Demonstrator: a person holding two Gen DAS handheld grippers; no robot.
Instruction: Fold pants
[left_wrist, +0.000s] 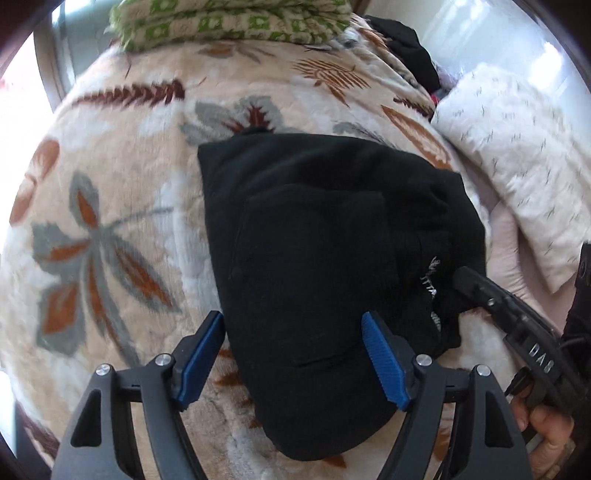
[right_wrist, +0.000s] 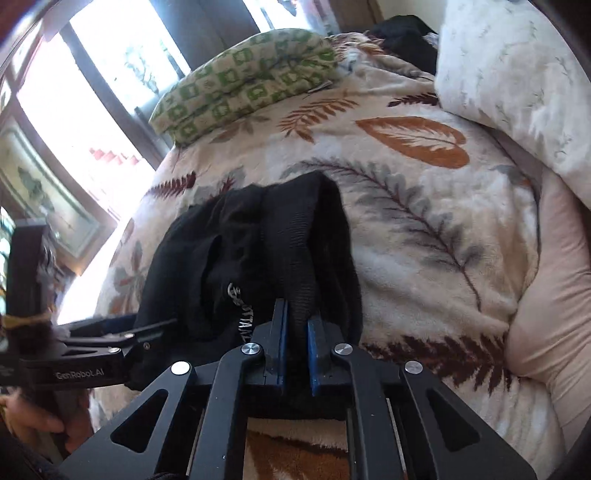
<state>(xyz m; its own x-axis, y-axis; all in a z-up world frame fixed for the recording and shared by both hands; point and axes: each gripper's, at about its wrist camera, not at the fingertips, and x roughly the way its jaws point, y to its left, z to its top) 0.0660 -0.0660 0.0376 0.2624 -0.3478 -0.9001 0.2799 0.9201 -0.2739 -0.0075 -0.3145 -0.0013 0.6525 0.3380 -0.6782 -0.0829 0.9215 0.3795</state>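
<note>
Black pants (left_wrist: 332, 240) folded mid-bed on leaf-print blanket (left_wrist: 110, 184); right hand-held gripper (right_wrist: 295, 325) pinching their waistband edge; left hand-held gripper (left_wrist: 293, 354) spread wide over their near end.

Black pants (left_wrist: 332, 229), seemingly folded, on bedspread (left_wrist: 122, 184)

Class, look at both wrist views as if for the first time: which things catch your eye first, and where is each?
The black pants lie bunched in the middle of a leaf-patterned blanket. The right gripper has its jaws shut on the pants' near edge, while the left gripper hangs open over them. A green-patterned cushion sits at the far end.
</note>
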